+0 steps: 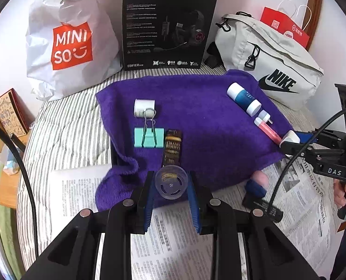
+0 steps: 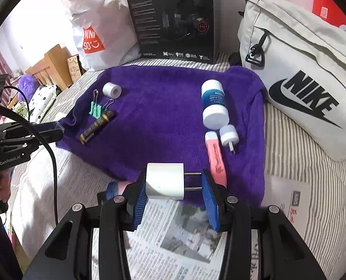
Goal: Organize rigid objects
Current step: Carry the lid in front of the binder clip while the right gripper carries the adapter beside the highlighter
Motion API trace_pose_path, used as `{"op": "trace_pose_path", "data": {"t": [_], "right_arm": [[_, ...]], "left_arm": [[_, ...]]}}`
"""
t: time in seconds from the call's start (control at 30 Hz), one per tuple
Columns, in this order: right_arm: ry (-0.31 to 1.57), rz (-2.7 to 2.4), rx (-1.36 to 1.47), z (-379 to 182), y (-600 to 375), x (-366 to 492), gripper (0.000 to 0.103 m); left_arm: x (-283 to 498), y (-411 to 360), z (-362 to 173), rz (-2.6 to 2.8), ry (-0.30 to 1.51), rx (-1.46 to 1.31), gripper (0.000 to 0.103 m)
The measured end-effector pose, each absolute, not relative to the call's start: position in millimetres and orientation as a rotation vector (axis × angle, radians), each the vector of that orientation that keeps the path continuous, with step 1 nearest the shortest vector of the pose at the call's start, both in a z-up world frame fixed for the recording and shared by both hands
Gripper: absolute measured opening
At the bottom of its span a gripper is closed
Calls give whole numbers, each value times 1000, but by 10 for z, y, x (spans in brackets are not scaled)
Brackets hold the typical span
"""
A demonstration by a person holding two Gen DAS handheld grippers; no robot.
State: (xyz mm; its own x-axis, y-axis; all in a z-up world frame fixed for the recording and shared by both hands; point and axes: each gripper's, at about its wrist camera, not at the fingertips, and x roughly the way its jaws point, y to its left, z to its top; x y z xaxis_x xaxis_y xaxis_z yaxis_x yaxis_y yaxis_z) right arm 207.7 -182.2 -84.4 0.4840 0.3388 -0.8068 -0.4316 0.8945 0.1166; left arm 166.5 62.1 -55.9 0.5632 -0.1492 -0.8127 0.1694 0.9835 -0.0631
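Note:
My left gripper is shut on a small clear plastic cup, held over the near edge of the purple towel. My right gripper is shut on a white plug adapter, prongs pointing right, near the towel's front edge. On the towel lie a white tape roll, a mint binder clip, a dark snack bar, a blue-and-white bottle, a small white plug and a pink tube.
Newspaper covers the striped bed in front. A blue-and-pink item and a black bar lie on it. Behind the towel stand a Miniso bag, a black headset box and a grey Nike bag.

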Motion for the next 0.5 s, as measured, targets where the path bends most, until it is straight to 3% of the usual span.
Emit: {"op": "trace_pose_path", "data": {"t": [0.5], "right_arm": [[1036, 461, -136, -1096, -1689, 2427, 44]], "left_arm": [[2006, 702, -697, -170, 995, 28, 26]]}}
